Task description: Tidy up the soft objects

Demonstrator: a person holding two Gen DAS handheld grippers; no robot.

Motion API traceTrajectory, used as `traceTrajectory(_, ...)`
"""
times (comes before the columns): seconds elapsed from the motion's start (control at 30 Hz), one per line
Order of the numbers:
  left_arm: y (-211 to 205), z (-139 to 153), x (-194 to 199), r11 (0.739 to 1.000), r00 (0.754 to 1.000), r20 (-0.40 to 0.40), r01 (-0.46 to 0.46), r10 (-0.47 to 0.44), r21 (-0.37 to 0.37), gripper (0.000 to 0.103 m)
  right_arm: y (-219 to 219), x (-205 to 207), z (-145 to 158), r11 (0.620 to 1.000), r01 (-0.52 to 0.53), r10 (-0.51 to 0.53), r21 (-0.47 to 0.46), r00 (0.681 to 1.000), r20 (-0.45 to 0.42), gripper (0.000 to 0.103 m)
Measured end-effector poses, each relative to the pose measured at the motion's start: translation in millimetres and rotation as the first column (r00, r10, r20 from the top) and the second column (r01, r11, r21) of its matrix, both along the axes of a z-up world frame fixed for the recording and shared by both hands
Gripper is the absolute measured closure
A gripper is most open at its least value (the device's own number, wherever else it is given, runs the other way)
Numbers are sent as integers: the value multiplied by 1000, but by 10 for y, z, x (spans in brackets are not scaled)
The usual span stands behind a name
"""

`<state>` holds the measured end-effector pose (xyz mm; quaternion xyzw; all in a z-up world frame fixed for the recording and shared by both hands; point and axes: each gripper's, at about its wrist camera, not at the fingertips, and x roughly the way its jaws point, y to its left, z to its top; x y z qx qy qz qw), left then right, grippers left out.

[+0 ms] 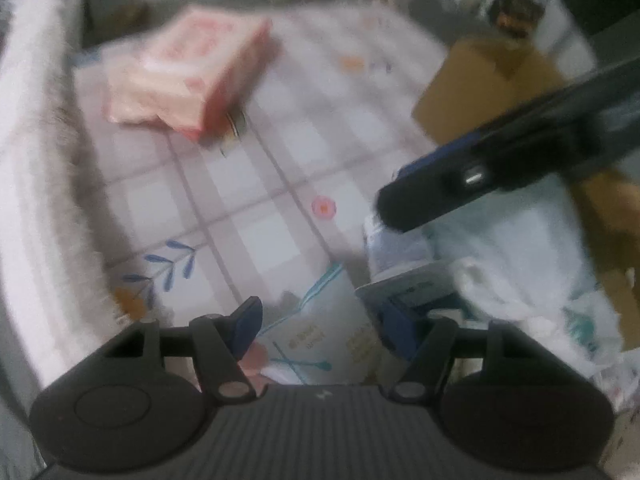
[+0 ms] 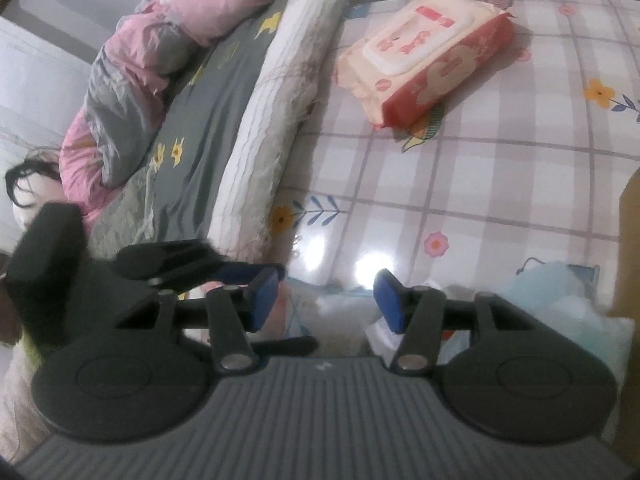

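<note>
Left wrist view is pretty smeared, so the small stuff near the left gripper is hard to read: a white pack sits between its jaws, which stand apart, pads not clearly pressing. The right gripper has its jaws apart too, nothing clamped, over crumpled white bags cut off by the frame. A pink wipes pack lies far off on the glossy checked counter, with lots of open room between. A cardboard box stands at the counter's right edge.
</note>
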<state>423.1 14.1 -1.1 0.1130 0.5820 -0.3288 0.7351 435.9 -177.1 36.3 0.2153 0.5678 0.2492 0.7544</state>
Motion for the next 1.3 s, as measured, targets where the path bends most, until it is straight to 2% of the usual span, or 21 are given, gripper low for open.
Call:
traceTrajectory(0.1,-56,-207,101,999,996,-88,30,-26,45,35,-86,47,-99,1000,13,-13,19,1000,-24,49)
traceTrajectory(0.23,-71,-337,184,998,987,-162,27,-18,52,37,-126,87,-234,999,18,-16,36,999,-48,49)
traceTrajectory(0.33,-76,-371,203,999,983,-181,14,-7,38,51,-126,110,-308,999,22,-18,50,998,-62,49)
traceTrajectory(0.47,-115,-309,89,998,991,-126,51,-45,43,70,-126,160,-348,998,29,-25,61,997,-66,49)
traceTrajectory(0.57,-92,-228,16,998,996,-77,45,-41,46,77,-140,189,-354,997,38,-34,67,997,-63,48)
traceTrajectory(0.73,-7,-51,2,999,1000,-4,-19,20,38,79,-152,190,-371,995,57,-52,82,997,-63,48)
traceTrajectory(0.87,75,106,36,997,994,71,-81,81,0,81,-188,167,-321,992,81,-77,95,996,-44,48)
traceTrajectory(0.93,154,224,84,990,986,95,-132,136,-47,81,-224,147,-268,989,99,-97,106,995,-27,48)
traceTrajectory(1.03,192,475,65,983,966,194,-157,173,-99,81,-301,94,-169,984,132,-133,123,991,-3,48)
traceTrajectory(1.1,201,695,-45,981,941,287,-155,182,-114,81,-356,43,-92,978,156,-159,136,987,9,48)
traceTrajectory(1.2,221,1043,-288,975,900,382,-159,208,-156,81,-470,-56,50,966,194,-202,169,979,29,48)
traceTrajectory(1.3,167,1353,-701,980,823,533,-147,198,-136,81,-570,-200,195,953,223,-237,206,970,50,48)
